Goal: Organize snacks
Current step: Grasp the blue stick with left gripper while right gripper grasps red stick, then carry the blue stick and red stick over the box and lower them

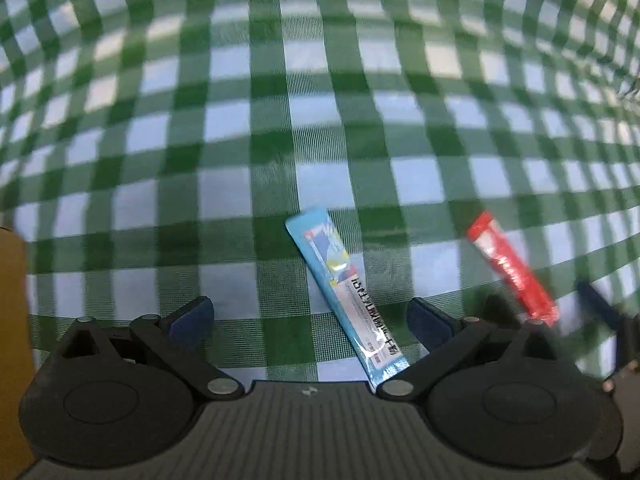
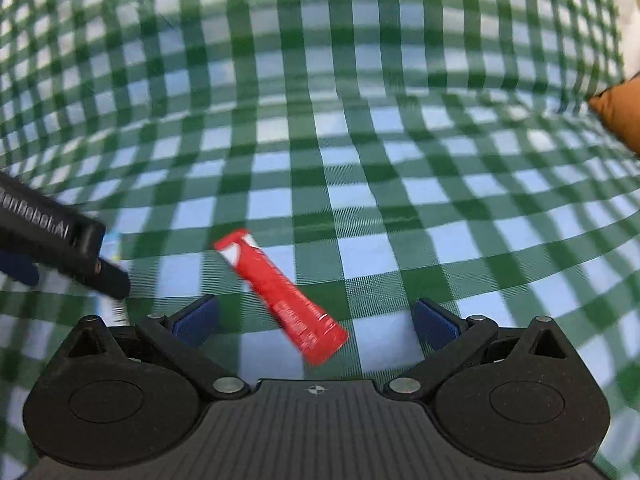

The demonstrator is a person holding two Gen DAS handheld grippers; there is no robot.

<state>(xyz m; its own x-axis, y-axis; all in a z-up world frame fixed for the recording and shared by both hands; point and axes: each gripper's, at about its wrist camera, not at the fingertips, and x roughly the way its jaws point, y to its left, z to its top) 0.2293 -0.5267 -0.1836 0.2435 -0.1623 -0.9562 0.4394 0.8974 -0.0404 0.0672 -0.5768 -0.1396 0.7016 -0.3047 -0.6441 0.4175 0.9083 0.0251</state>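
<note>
**Two open grippers above snack sticks on a checked cloth**

Left wrist view: The left gripper [image 1: 310, 320] sits at the bottom of the frame, its two dark blue fingertips [image 1: 192, 318] spread wide apart and holding nothing. It looks down on a surface covered by a green and white checked tablecloth [image 1: 320, 120]. A long, flat, light blue plastic snack stick with printed text [image 1: 346, 300] lies on the cloth between the fingertips, nearer the right one, and runs diagonally from upper left to lower right. Its lower end disappears behind the gripper's black body. To the right, apart from the blue one, is a long, shiny red plastic snack stick [image 1: 512, 268], at a similar slant and blurred. Part of the right gripper shows at the far right edge, dark and blurred. A tan, box-like object [image 1: 12, 320] fills the left edge.

Right wrist view: The right gripper [image 2: 316, 318] also has its blue fingertips [image 2: 198, 318] wide apart, with nothing held. The red stick [image 2: 280, 298] lies on the checked cloth [image 2: 360, 120] between them, slanted from upper left to lower right, touching neither fingertip. The black body of the left gripper [image 2: 52, 236], with white lettering, reaches in from the left edge. An orange-brown object [image 2: 620, 116] sits at the right edge.
</note>
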